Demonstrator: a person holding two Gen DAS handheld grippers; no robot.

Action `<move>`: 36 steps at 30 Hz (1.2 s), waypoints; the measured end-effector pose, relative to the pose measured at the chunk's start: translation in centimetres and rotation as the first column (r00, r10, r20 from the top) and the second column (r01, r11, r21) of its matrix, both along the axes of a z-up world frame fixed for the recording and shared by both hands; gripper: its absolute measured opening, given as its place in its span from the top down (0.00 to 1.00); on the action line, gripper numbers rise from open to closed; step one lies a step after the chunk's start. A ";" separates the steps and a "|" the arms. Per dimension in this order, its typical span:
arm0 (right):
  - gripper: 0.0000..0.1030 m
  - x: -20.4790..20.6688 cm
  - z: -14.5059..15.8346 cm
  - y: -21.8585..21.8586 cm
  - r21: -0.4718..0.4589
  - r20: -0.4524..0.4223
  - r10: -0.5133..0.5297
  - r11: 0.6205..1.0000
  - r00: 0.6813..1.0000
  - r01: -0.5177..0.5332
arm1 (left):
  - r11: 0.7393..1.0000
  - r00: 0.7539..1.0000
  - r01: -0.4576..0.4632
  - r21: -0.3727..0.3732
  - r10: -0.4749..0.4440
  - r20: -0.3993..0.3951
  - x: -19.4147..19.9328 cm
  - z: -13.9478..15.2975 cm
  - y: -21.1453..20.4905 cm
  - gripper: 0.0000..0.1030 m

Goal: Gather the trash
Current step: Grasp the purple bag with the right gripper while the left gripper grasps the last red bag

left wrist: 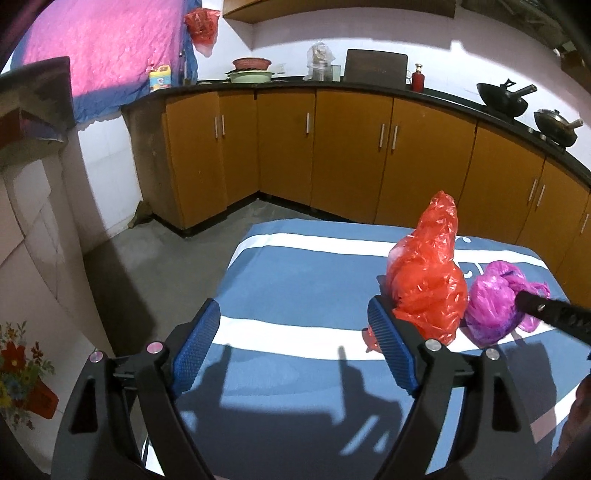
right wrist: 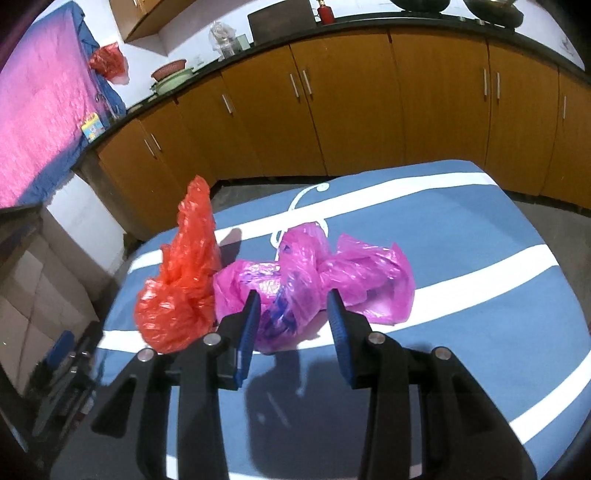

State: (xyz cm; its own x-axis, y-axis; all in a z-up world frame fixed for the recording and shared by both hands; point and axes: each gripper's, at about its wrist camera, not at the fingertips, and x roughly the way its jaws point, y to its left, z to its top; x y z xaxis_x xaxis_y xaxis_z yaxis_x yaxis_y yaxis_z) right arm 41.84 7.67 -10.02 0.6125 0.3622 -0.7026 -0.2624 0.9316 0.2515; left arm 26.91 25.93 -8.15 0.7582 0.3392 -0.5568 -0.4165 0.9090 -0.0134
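A crumpled red plastic bag [left wrist: 428, 273] stands upright on the blue, white-striped tablecloth [left wrist: 295, 266]. A knotted pink plastic bag [left wrist: 491, 306] lies right beside it. My left gripper [left wrist: 293, 332] is open wide over bare cloth, and its right finger [left wrist: 391, 347] reaches the red bag's near base. In the right wrist view the pink bag [right wrist: 295, 291] lies between the fingers of my right gripper [right wrist: 293, 321]. The left pad [right wrist: 249, 332] touches it, while a thin gap shows at the right pad [right wrist: 340, 332]. The red bag [right wrist: 181, 288] stands just left of that gripper.
Orange cabinets [left wrist: 351, 147] under a dark counter [left wrist: 369, 88] run behind the table, with two woks [left wrist: 502, 99] at the right. Cardboard boxes [left wrist: 26, 229] stand at the left, across a strip of concrete floor [left wrist: 166, 266]. Another red bag [left wrist: 201, 26] hangs on the wall.
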 end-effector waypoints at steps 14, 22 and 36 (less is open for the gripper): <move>0.89 -2.7 0.1 -9.4 -0.127 0.124 -0.136 0.980 0.983 0.151 | 0.991 0.991 0.136 0.011 -0.136 0.000 2.2 0.3 -5.2 0.12; 0.89 -4.3 0.2 -14.3 -0.151 0.135 -0.170 0.970 0.976 0.190 | 0.989 0.988 0.148 0.028 -0.146 -0.056 4.6 -0.4 -7.0 0.12; 0.89 -7.8 1.2 -17.4 -0.154 0.157 -0.158 0.971 0.975 0.182 | 0.988 0.979 0.154 -0.008 -0.154 -0.136 5.2 -0.7 -8.0 0.81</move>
